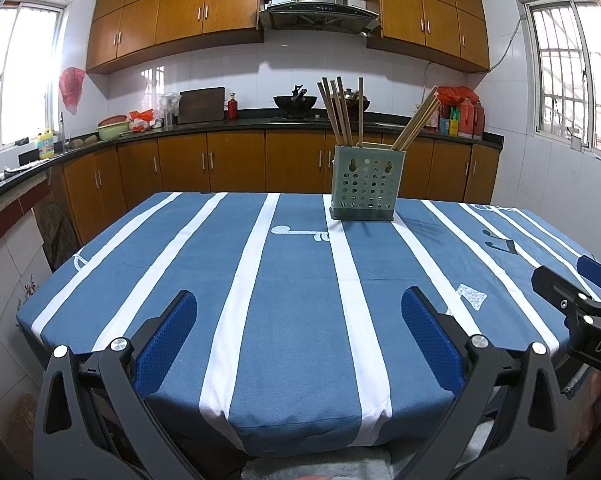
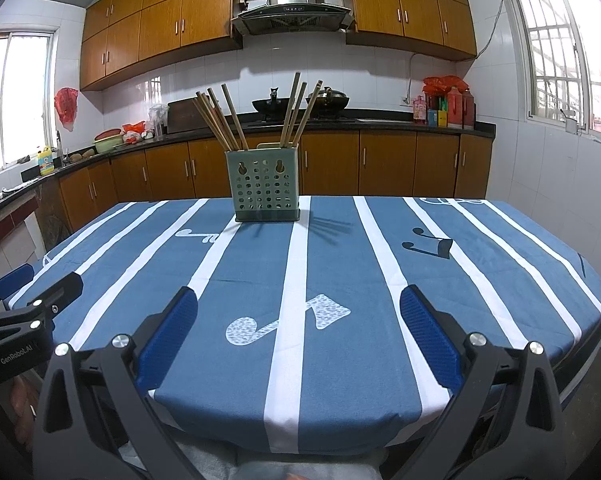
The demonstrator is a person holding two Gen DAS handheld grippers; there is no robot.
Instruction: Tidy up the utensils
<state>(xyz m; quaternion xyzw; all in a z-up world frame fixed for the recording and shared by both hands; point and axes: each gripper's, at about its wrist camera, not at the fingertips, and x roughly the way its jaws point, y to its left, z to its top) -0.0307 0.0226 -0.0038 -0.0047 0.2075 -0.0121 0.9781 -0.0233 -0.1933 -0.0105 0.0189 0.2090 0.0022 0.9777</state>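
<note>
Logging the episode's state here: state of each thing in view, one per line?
left gripper: open, empty, above near table edge
right gripper: open, empty, above near table edge
holder: upright on tablecloth, far side
chopsticks: standing in holder, two leaning bunches

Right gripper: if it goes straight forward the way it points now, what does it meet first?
Probably the green utensil holder with chopsticks, slightly left of the right gripper axis. Before it lies only bare tablecloth. Depth is uncertain.
</note>
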